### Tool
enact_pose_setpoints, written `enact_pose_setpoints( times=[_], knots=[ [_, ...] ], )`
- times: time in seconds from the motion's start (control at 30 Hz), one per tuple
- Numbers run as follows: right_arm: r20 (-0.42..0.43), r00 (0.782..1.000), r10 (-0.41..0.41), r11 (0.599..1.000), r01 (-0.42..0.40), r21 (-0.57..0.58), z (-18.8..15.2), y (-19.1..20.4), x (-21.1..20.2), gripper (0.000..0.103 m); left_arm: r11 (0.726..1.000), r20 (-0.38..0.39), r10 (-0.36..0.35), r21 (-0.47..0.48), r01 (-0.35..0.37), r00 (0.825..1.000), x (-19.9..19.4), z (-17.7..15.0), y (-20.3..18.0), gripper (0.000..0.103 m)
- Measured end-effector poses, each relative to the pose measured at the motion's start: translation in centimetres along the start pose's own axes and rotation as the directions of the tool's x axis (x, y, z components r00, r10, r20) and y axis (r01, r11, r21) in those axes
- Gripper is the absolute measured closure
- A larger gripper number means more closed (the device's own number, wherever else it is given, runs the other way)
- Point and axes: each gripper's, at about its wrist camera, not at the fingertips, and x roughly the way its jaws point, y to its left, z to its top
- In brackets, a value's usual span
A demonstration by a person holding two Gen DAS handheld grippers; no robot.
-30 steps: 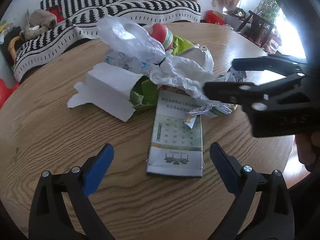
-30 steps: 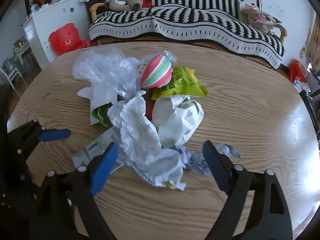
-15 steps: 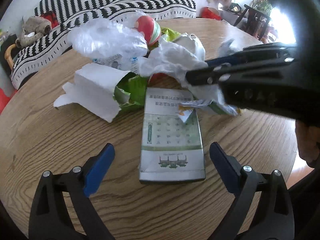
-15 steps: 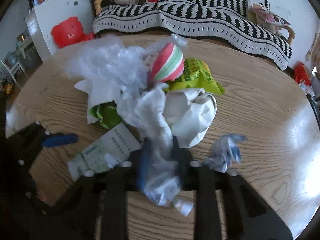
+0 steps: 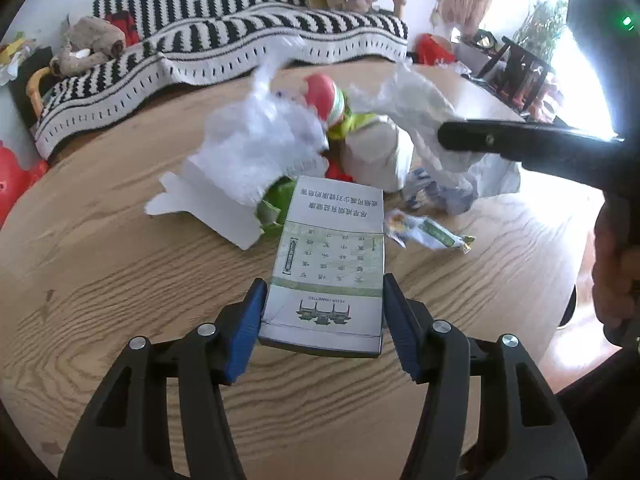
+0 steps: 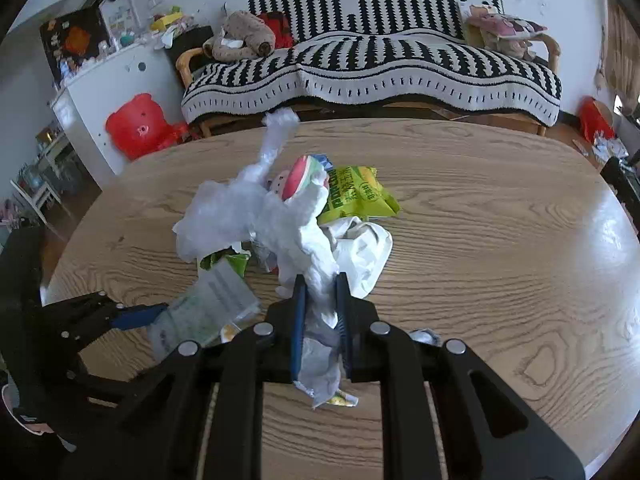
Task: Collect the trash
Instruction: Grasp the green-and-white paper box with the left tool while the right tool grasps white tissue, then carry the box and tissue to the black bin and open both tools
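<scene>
The right tongs (image 6: 320, 312) pinch the white plastic bag (image 6: 288, 224), which drags the pile; the left tongs (image 5: 322, 320) clasp the flattened carton (image 5: 332, 264) on the table (image 5: 100, 272). Loose wrappers may spill.

table (image 6: 480, 208): light wood, dark wavy grain
flat carton (image 5: 332, 256): white with pale green panel, dark print (characters upside down in left wrist view)
snack bag (image 6: 356, 196): lime green, yellow patch
crumpled plastic (image 6: 288, 224): white, translucent
ball (image 5: 324, 96): red, white and green stripes
sofa cover (image 6: 372, 60): black-and-white stripes
left gripper (image 5: 322, 320): black frame, blue pads
right gripper (image 6: 320, 300): black, blue pads
bear stool (image 6: 138, 126): red
</scene>
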Motion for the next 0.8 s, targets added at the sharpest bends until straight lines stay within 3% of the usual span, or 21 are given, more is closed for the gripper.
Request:
enact_pose_setpoints(
  times=[0.3, 0.8],
  knots=[
    [0.043, 0.998, 0.036, 0.997, -0.039, 0.064, -0.3, -1.4, -2.9, 0.088, 0.999, 0.075, 0.045, -0.016, -0.044, 0.996, -2.5, 0.7, 0.1, 0.046],
    [0.048, 0.999, -0.015, 0.994, 0.01, 0.11, -1.7, -4.8, -6.3, 0.088, 1.0, 0.115, -0.016, 0.023, 0.013, 0.993, -2.5, 3.2, -4.7, 0.046]
  ],
)
